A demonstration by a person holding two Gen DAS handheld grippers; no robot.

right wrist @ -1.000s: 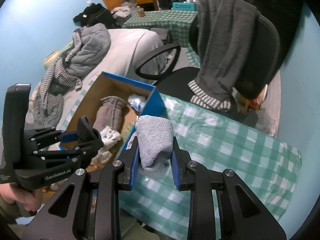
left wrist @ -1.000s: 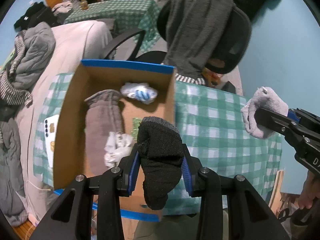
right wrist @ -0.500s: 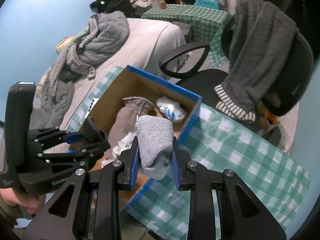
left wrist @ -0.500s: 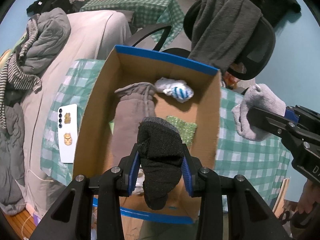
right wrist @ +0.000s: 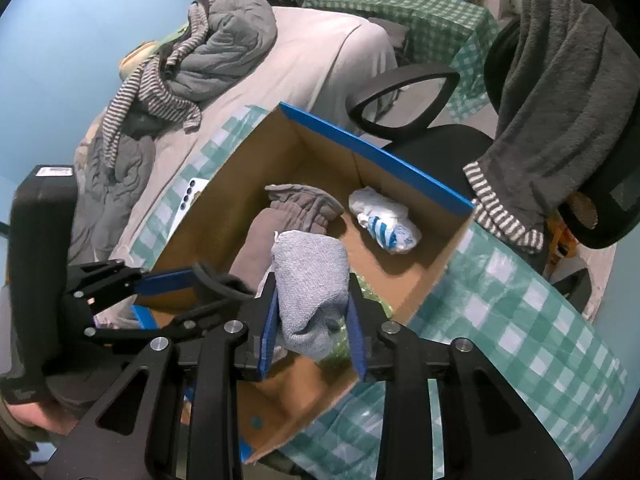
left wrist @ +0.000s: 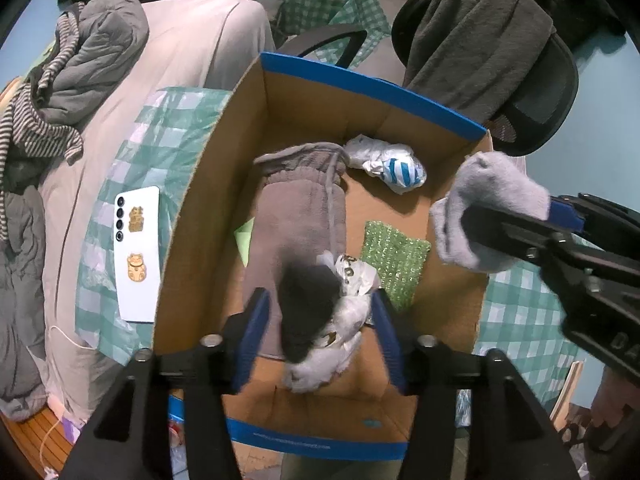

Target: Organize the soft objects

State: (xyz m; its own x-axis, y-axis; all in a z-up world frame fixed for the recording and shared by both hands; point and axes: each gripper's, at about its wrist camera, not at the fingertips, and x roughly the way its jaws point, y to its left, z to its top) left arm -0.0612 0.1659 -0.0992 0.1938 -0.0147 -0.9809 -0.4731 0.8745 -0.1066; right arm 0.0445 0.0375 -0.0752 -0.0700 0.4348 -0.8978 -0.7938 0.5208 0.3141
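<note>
A blue-rimmed cardboard box (left wrist: 360,84) (right wrist: 400,164) stands on the green checked table. My left gripper (left wrist: 318,320) hangs open over the box; a blurred black sock (left wrist: 306,304) sits free between its fingers, apart from both pads, also visible in the right wrist view (right wrist: 218,282). My right gripper (right wrist: 312,316) is shut on a light grey sock (right wrist: 310,276) (left wrist: 480,204) above the box's right edge. Inside lie a grey-brown garment (left wrist: 300,208), a white-and-blue bundle (left wrist: 390,164), a green glittery cloth (left wrist: 394,256) and a white bundle (left wrist: 344,320).
A white phone (left wrist: 138,256) lies on the table left of the box. Behind the box stands an office chair (right wrist: 592,152) with a grey towel (left wrist: 476,36) draped over it. A bed with piled clothes (right wrist: 192,64) lies at the left.
My left gripper has opened and let go of the black sock over the box. Both grippers have moved left and forward over the box; the right one still grips the grey sock.
</note>
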